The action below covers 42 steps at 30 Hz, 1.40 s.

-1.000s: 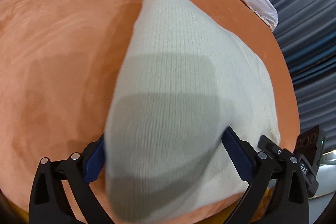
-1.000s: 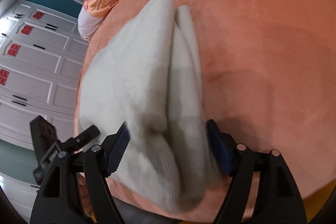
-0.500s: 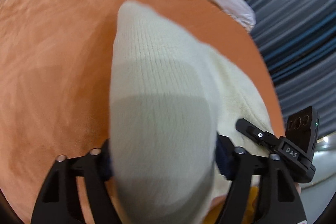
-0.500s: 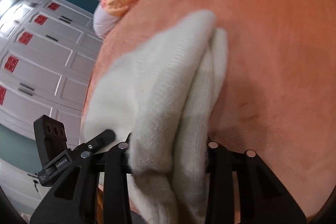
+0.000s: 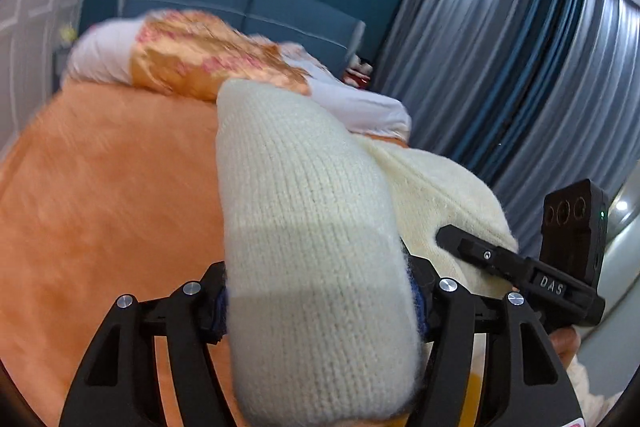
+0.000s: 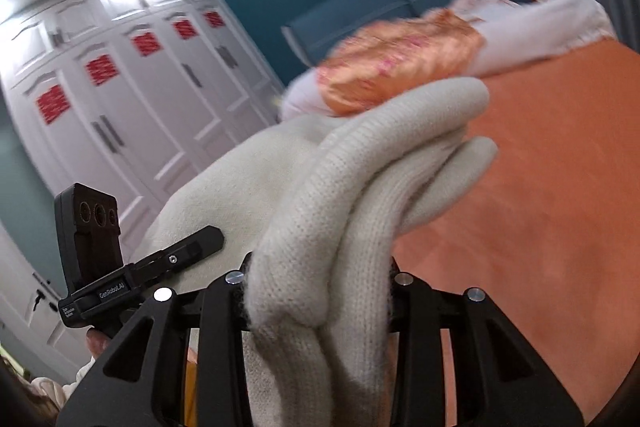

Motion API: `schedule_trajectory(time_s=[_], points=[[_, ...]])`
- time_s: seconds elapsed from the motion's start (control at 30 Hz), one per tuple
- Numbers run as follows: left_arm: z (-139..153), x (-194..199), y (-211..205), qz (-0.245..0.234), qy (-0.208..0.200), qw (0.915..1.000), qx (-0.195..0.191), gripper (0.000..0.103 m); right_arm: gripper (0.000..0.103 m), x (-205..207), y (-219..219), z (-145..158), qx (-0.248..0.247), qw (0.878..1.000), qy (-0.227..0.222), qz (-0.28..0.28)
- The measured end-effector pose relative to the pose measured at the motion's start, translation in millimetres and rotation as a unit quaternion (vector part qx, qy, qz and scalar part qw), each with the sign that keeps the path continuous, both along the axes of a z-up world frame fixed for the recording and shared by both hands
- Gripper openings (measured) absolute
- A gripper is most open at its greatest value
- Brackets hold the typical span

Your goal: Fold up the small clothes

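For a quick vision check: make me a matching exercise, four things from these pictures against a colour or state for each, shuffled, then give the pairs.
Things:
1. bedspread
2. curtains
3. wardrobe
4. knit garment

Colour or state:
A. cream, clamped in both grippers
B. white, doors with red decorations
C. orange, spread over the bed
D. grey-blue, hanging in folds

Pairs: 1-C, 2-D, 3-B, 4-A. The left gripper and the right gripper each pinch a bunched part of the garment.
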<state>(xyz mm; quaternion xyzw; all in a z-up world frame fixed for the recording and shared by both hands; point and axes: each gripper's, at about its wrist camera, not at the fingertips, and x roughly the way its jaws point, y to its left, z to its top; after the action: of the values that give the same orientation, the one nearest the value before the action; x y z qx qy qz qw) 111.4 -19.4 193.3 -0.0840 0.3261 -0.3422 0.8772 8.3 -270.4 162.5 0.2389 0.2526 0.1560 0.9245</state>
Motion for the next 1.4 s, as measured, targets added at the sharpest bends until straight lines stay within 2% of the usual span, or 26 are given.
schedule_trajectory(time_s=[0.07,0.1,0.17,0.2,0.23,0.27,0.3,0.33,0.37,0.43,0.53,0.63,0.73,0.8,0.83,0.9,0.93,1.03,1.13,1.2,1.23,1.3,1.33,1.37,1.4], points=[[-10,17,19,0.020,0.010,0.9996,0.020,0.064,0.034,29,13,-8,0.016,1.000,0.009,0.014],[-23,26,25,0.029,0.018,0.9990,0.029,0.066,0.035,47,20,-24,0.022,0.999,0.025,0.028],[-72,49,41,0.055,0.053,0.9952,0.061,0.074,0.043,73,34,-61,0.020,0.997,0.061,0.039],[-112,60,55,0.078,0.089,0.9893,0.085,0.074,0.045,90,42,-96,0.016,0.994,0.107,0.030],[-144,66,64,0.106,0.116,0.9815,0.110,0.069,0.045,98,48,-126,0.009,0.989,0.149,0.021],[-168,65,75,0.129,0.137,0.9732,0.132,0.063,0.040,104,55,-156,-0.007,0.981,0.196,0.003],[-182,59,86,0.138,0.151,0.9683,0.144,0.057,0.039,103,60,-176,-0.027,0.973,0.227,-0.021],[-192,48,97,0.144,0.163,0.9664,0.137,0.057,0.038,94,62,-188,-0.028,0.972,0.233,-0.034],[-192,38,107,0.147,0.162,0.9688,0.117,0.057,0.038,79,63,-191,-0.005,0.976,0.216,-0.032],[-181,23,114,0.158,0.149,0.9694,0.114,0.057,0.035,56,66,-180,-0.013,0.979,0.197,-0.052],[-160,9,101,0.167,0.112,0.9707,0.132,0.059,0.024,41,85,-152,-0.072,0.982,0.166,-0.059],[-158,-2,79,0.158,0.106,0.9715,0.142,0.059,0.020,52,116,-134,-0.134,0.978,0.156,-0.029],[-178,-5,69,0.151,0.116,0.9638,0.187,0.060,0.020,60,128,-160,-0.175,0.967,0.186,-0.015],[-195,-9,67,0.157,0.115,0.9586,0.208,0.060,0.004,60,123,-184,-0.208,0.954,0.212,-0.036],[-202,-9,66,0.161,0.114,0.9549,0.222,0.060,0.000,60,117,-197,-0.217,0.949,0.225,-0.047],[-211,-14,66,0.164,0.116,0.9504,0.238,0.060,0.000,51,105,-200,-0.182,0.956,0.225,-0.053],[-217,-14,67,0.166,0.130,0.9472,0.241,0.062,0.000,50,104,-198,-0.179,0.956,0.224,-0.056],[-225,-18,75,0.178,0.159,0.9451,0.223,0.062,0.000,46,111,-184,-0.209,0.952,0.213,-0.068],[-234,-30,78,0.189,0.169,0.9399,0.228,0.061,0.005,37,115,-178,-0.232,0.947,0.202,-0.088],[-238,-40,77,0.191,0.172,0.9398,0.225,0.061,0.005,28,114,-181,-0.228,0.948,0.201,-0.093],[-239,-46,76,0.191,0.169,0.9414,0.221,0.065,0.006,21,116,-184,-0.227,0.949,0.199,-0.094],[-241,-55,71,0.191,0.160,0.9428,0.221,0.073,0.021,1,118,-193,-0.233,0.947,0.196,-0.104],[-242,-60,66,0.188,0.155,0.9428,0.227,0.073,0.033,-5,120,-196,-0.233,0.946,0.194,-0.112],[-243,-63,62,0.186,0.149,0.9428,0.234,0.074,0.038,-6,123,-198,-0.229,0.947,0.192,-0.119],[-244,-67,58,0.184,0.139,0.9420,0.244,0.075,0.038,-13,123,-202,-0.222,0.948,0.189,-0.126]])
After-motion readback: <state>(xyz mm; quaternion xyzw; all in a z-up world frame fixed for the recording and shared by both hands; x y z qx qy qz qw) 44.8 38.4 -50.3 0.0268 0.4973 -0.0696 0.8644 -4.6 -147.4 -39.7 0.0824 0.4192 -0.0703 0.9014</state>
